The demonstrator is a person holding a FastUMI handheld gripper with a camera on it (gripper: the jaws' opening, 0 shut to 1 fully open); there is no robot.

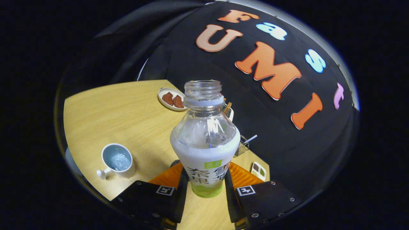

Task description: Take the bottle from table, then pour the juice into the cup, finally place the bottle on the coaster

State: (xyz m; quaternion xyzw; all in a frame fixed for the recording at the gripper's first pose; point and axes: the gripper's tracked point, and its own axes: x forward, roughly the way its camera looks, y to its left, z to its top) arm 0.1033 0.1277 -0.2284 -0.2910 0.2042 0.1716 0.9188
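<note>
Across the whole lower scene spreads the wooden table (127,108), its pale top running from the fingers out to the dark cloth wall behind. Everything else sits on it or above it.

Next in size is the bottle (205,140), held between the two fingers of the gripper (204,188). Both fingers press on its lower, labelled part from either side, so the gripper is clamped on it. The bottle has no cap; its open mouth points away from the fingers, and its long axis runs straight ahead along them. A whitish drink fills it to about the shoulder, with the clear neck empty above. Whether the base is touching the table or lifted off it cannot be told.

The cup (117,159) stands well to the left of the bottle, apart from it, its handle turned toward the near left. Its mouth faces up and the inside looks wet or holds only a little liquid. From this I judge the pour is the step in hand: the bottle must travel left and then tip its mouth leftward and down over the cup's rim.

Beyond the bottle, to its left, lies a small white plate (166,92) with brown pieces on it. Just right of the bottle a little wire basket (242,148) peeks out, and nearer the right finger sits a small dish (258,171). A dark round edge beside the left finger may be the coaster, but I cannot tell.
</note>
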